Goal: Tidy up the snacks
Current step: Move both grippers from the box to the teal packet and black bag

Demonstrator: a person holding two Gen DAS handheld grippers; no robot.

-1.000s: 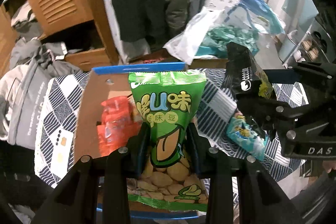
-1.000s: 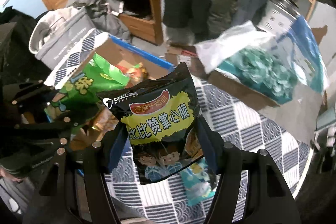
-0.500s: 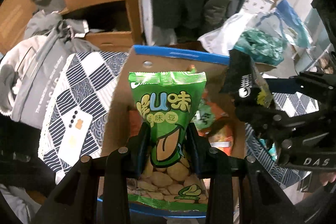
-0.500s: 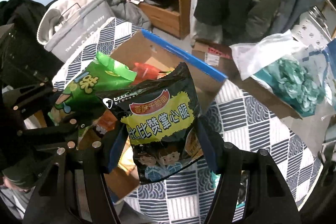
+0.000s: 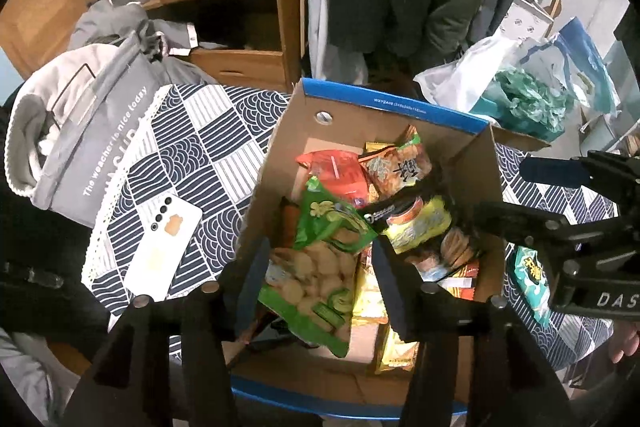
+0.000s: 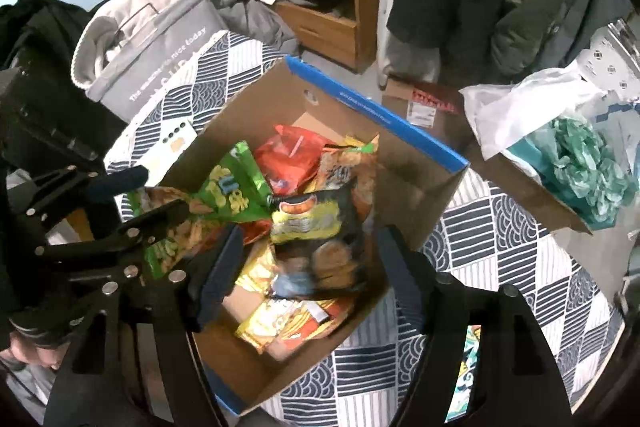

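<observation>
A cardboard box with a blue rim [image 5: 384,105] [image 6: 384,115] stands on the patterned cloth and holds several snack bags. My left gripper [image 5: 320,263] is open above the box; the green bean-snack bag [image 5: 320,267] [image 6: 224,199] lies loose between its fingers, tipped into the box. My right gripper [image 6: 304,255] is open too; the black and yellow snack bag [image 6: 320,227] [image 5: 416,223] is blurred and drops into the box between its fingers. Red and orange bags [image 5: 340,171] lie at the far end of the box.
A white phone [image 5: 164,247] lies on the cloth left of the box. A grey fabric bag [image 5: 88,131] stands at the far left. A teal snack bag [image 5: 532,279] lies right of the box. A plastic bag with teal wrappers [image 6: 580,155] sits in a box at the right.
Both grippers moved over the box and opened. The green bag and the black bag left their grips and dropped into the box.
</observation>
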